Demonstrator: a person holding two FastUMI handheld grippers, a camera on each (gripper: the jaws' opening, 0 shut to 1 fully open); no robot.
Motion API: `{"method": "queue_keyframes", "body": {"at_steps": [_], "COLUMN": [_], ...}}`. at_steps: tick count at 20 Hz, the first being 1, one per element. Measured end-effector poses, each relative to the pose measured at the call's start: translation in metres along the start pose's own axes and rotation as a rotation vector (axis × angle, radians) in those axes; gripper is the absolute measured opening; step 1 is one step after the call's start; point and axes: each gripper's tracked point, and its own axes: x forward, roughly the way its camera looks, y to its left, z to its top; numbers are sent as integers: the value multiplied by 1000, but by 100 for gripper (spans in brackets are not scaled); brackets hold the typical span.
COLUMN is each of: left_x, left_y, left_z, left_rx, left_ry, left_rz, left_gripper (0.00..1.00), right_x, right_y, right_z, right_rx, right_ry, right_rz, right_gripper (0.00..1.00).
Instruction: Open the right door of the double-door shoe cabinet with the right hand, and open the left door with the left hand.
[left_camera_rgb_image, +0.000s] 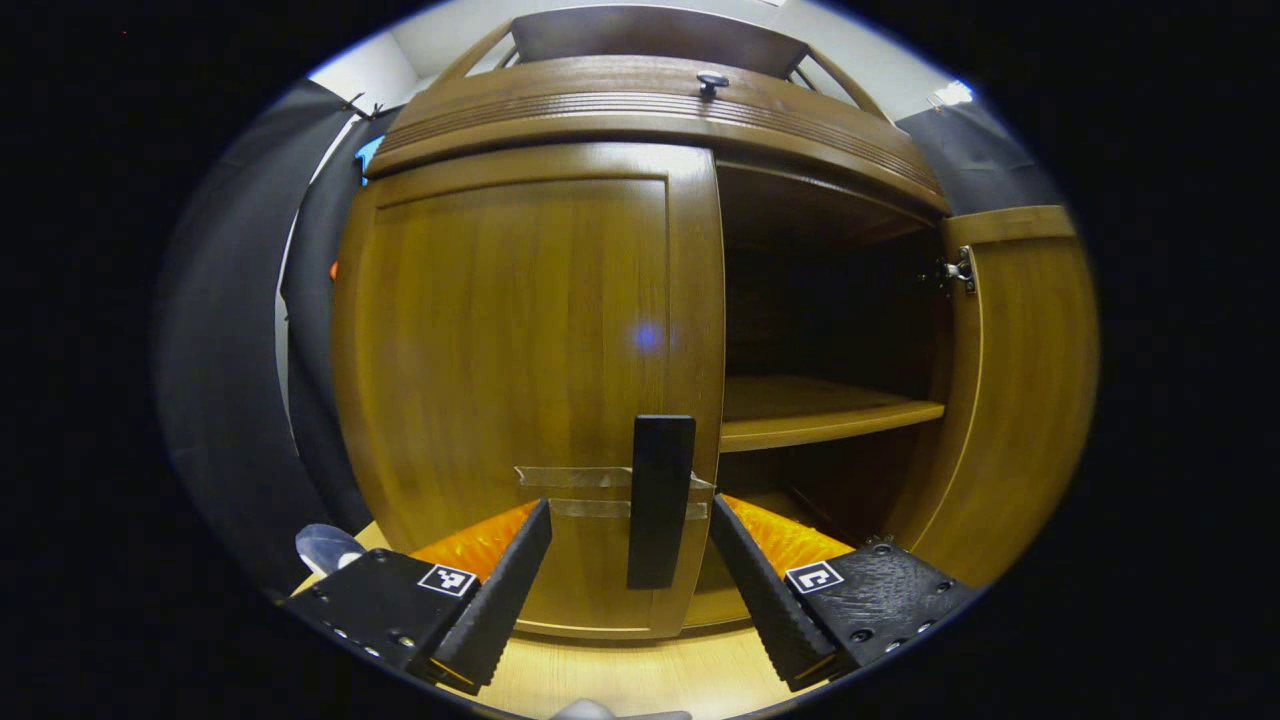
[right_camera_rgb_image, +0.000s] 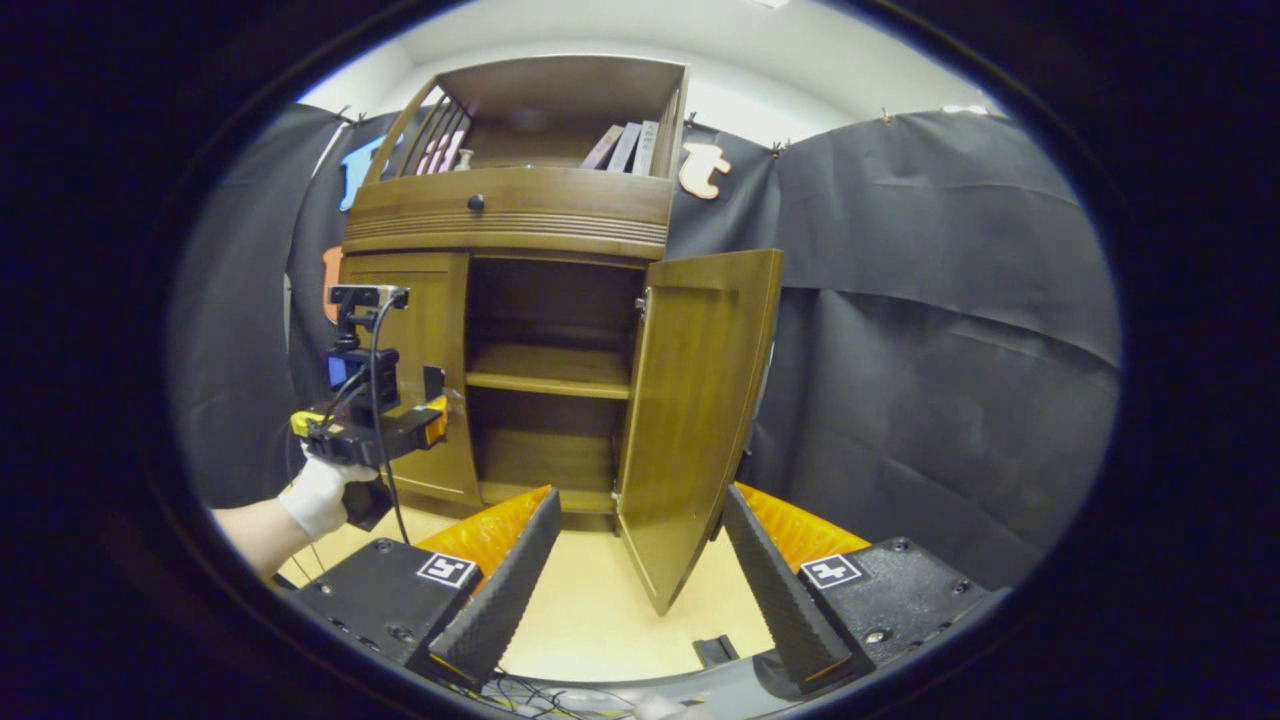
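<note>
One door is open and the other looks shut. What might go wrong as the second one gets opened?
The left gripper is open around the black handle of the shut left door; if it closes off-centre, it may slip off the narrow handle. The handle seems held by tape, so a hard pull might loosen it. The open right door stands close to the right gripper and could be bumped.

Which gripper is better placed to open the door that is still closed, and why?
Left. The left gripper has open jaws either side of the left door's handle; the right gripper sits back, facing the open right door.
</note>
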Motion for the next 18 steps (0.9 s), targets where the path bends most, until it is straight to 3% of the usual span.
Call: {"method": "queue_keyframes", "body": {"at_steps": [2,3,6,10,11,12,13,14,16,18], "left_x": [10,14,21,29,32,33,33,36,35,37], "left_y": [-4,-5,-10,-20,-21,-19,-18,-18,-17,-15], "left_z": [-1,1,6,2,1,3,1,1,1,0], "left_rx": [4,8,37,41,35,37,31,35,35,14], "left_ry": [0,-11,-23,-5,0,-1,-7,-11,-10,0], "left_rz": [-6,-6,-8,-22,-24,-13,-16,-21,-27,-21], "left_gripper": [97,89,83,50,59,55,63,45,45,34], "right_x": [2,5,5,3,4,3,3,1,0,-2], "right_y": [2,2,4,1,1,0,-2,-4,-8,-9], "right_z": [2,2,3,2,1,1,-1,-3,-8,-9], "right_rx": [-12,-22,-34,-33,-33,-33,-31,-27,-14,-8], "right_ry": [2,3,2,2,2,1,2,3,10,8], "right_rz": [-3,-5,-9,-7,-7,-9,-11,-14,-15,-17], "right_gripper": [100,100,100,100,100,100,100,100,100,100]}}
